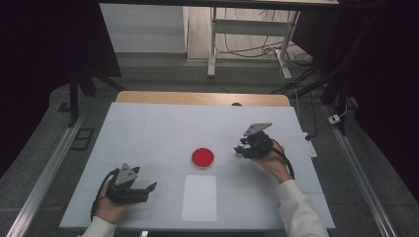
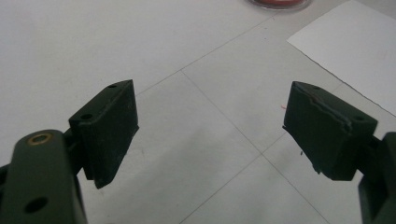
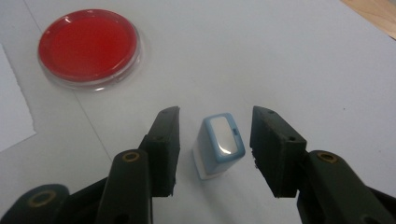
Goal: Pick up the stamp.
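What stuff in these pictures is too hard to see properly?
- Small blue-and-white block: in the high view, the right gripper hides it.
- Red dish: left gripper view, cut off by the top edge.
- White paper: right gripper view, cut off by the left edge.

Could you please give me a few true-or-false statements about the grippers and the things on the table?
1. The right gripper has a small blue block between its open jaws. True.
2. The left gripper is shut on the block. False: it is open, with bare table between its jaws.
3. The red dish lies between the two grippers in the high view. True.
4. The dish sits on the white sheet. False: it lies just beyond the sheet, on the table.
5. The right gripper's jaws clamp the block. False: gaps show on both sides.
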The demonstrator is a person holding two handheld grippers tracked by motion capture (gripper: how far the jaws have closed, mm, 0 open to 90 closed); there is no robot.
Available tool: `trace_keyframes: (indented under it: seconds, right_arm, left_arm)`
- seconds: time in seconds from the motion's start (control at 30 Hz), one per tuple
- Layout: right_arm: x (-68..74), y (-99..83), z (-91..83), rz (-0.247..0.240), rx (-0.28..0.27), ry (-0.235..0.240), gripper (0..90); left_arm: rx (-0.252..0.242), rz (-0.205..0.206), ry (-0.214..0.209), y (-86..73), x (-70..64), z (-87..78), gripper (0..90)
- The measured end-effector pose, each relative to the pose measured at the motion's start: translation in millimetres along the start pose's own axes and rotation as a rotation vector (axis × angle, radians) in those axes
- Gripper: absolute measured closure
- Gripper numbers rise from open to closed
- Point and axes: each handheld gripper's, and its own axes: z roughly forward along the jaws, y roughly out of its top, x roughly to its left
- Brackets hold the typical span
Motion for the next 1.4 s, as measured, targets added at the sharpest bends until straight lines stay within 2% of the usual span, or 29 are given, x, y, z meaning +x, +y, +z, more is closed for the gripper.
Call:
trace_keyframes:
  seconds: [0.2, 0.47, 0.67, 0.83, 1.1, 1.4]
  right_arm:
    - [-1.2, -2.6, 0.5, -0.012, -0.008, -0.02, 60.1]
    - [-0.3, -3.9, 1.2, -0.028, -0.006, -0.008, 71.0]
    - [0.7, -3.8, -0.1, -0.05, -0.01, 0.005, 73.9]
    - [0.7, -4.1, -0.8, -0.071, -0.004, -0.004, 75.2]
    - [1.4, -3.7, -3.4, -0.044, -0.034, 0.006, 75.2]
    - [3.5, -3.1, -13.0, 0.009, -0.094, -0.021, 75.2]
  left_arm:
    - [0.002, -0.001, 0.003, -0.3, 0.4, 0.0, 17.6]
    - [0.002, -0.002, 0.003, -0.6, 0.7, 0.0, 17.6]
    - [0.001, -0.002, 0.002, -0.8, 1.2, -0.1, 17.7]
    - [0.002, -0.003, 0.005, -1.0, 1.3, -0.2, 17.7]
    - [0.001, -0.004, 0.004, -1.1, 0.9, -0.3, 17.6]
    - [0.003, -0.004, 0.001, -1.3, -0.1, 0.9, 17.7]
